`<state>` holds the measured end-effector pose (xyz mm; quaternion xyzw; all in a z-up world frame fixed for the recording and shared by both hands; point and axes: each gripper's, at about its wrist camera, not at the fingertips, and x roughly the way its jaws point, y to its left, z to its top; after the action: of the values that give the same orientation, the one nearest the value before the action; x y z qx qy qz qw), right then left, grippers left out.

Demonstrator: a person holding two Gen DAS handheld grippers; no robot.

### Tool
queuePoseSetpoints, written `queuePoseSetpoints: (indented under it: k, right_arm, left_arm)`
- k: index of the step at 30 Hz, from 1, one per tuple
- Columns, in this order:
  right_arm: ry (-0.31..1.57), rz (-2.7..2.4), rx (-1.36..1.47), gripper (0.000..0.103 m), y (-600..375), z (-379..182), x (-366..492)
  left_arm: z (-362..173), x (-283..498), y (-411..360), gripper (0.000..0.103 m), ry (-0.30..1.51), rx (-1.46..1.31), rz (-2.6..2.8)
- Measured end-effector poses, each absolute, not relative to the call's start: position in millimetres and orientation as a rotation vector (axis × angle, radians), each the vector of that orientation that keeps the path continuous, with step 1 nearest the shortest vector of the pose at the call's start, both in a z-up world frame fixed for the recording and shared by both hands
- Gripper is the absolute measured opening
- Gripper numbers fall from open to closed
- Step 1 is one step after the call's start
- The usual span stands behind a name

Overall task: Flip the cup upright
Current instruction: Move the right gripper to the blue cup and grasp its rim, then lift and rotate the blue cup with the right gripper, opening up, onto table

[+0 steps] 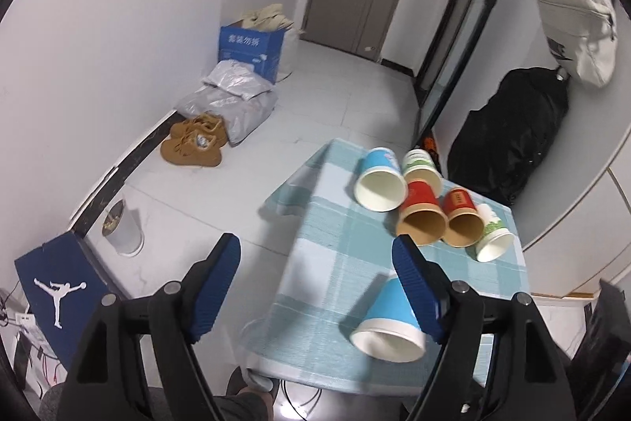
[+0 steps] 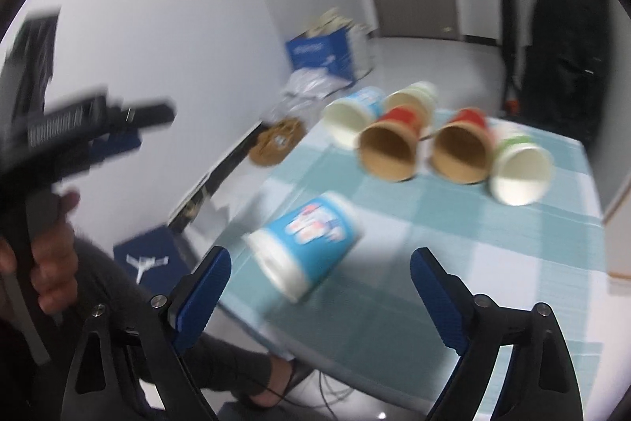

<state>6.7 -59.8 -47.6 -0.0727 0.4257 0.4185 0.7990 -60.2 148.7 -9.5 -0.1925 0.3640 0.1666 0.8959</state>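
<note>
— What's on your left?

— My left gripper (image 1: 315, 255) gapes wide with nothing in it, over the near edge of the checked tablecloth (image 1: 335, 263).

— And the cup?

— The blue cup (image 2: 305, 243) lies on its side near the table's front edge, rim toward me, just beside my left gripper's right-hand finger; whether they touch, I can't tell.

— Further right?

— Five more cups (image 1: 426, 208) lie tipped over in a cluster at the far side. My right gripper (image 2: 321, 259) is spread wide too, empty, just short of the blue cup.
</note>
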Motion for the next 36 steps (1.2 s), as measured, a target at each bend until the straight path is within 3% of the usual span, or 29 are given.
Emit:
queuePoseSetpoints:
  k: [7,9,19,27,31,36]
  right_arm:
    - [0.933,0.879,-0.274,0.082,-34.0,-70.5,-8.5]
    - [0.914,0.856,-0.309,0.074,-31.2,-72.7,-11.0]
    - [0.861,0.770,-0.424,0.056,-15.9,-82.1,-13.9]
    - [0.868,0.727,-0.404,0.031,-23.6,-81.8,-3.8]
    - [0.872,0.714,-0.396,0.027,-27.6,-81.0,-0.9]
    - [0.870,0.709,-0.388,0.011,-31.4,-74.6,0.2]
  left_arm:
    - [-16.8,-59.2,158.1,0.076,0.773,-0.408,0.354]
    - [-18.1,-59.3,158.7,0.076,0.777,-0.408,0.347]
    - [-17.4,-61.4,160.4,0.076,0.781,-0.389,0.321]
    - [-14.2,-60.0,156.0,0.076,0.773,-0.368,0.305]
    - [-13.9,-60.4,155.1,0.076,0.773,-0.375,0.298]
    - [-13.9,-60.1,152.7,0.076,0.775,-0.367,0.291]
